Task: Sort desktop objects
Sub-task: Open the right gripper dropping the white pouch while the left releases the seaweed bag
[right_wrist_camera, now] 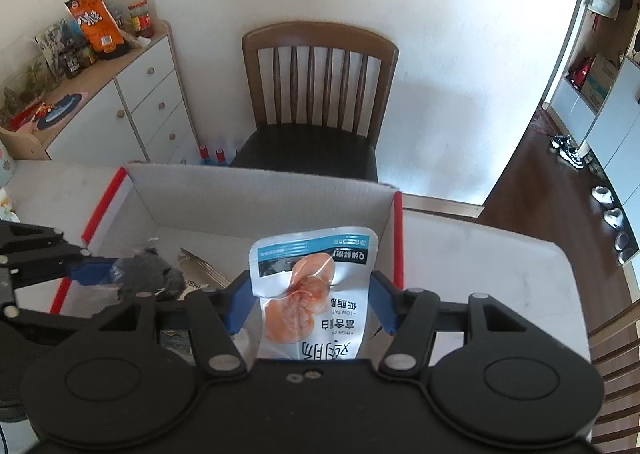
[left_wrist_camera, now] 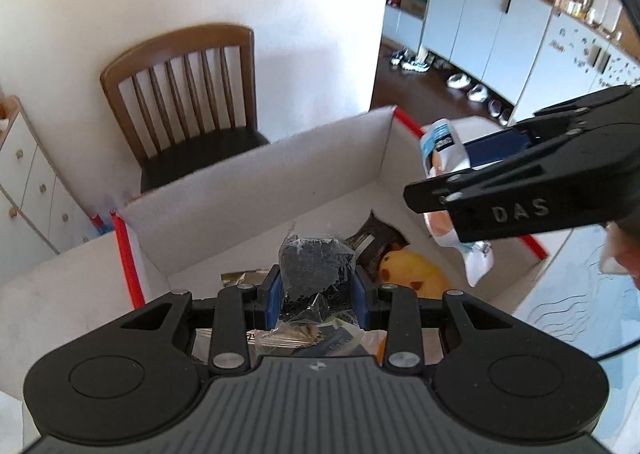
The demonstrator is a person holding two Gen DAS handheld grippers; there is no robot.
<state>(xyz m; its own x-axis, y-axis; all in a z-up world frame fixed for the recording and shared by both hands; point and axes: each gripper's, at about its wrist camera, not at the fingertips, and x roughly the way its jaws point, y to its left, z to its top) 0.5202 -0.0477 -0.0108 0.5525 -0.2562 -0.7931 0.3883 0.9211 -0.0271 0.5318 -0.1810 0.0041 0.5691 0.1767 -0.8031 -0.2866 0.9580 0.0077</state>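
An open cardboard box with a white inside and red-taped edges stands on the table. My left gripper is shut on a clear bag of black bits, held above the box floor. Beneath it lie a yellow plush toy, a dark brown packet and other wrappers. My right gripper is shut on a white pouch with a blue band and a meat picture, held over the box's near right part. In the right wrist view the left gripper and its bag show at the left.
A wooden chair stands behind the box against the white wall. A white drawer cabinet at the left carries snack bags and jars. White tabletop lies to the right of the box, with dark wood floor beyond.
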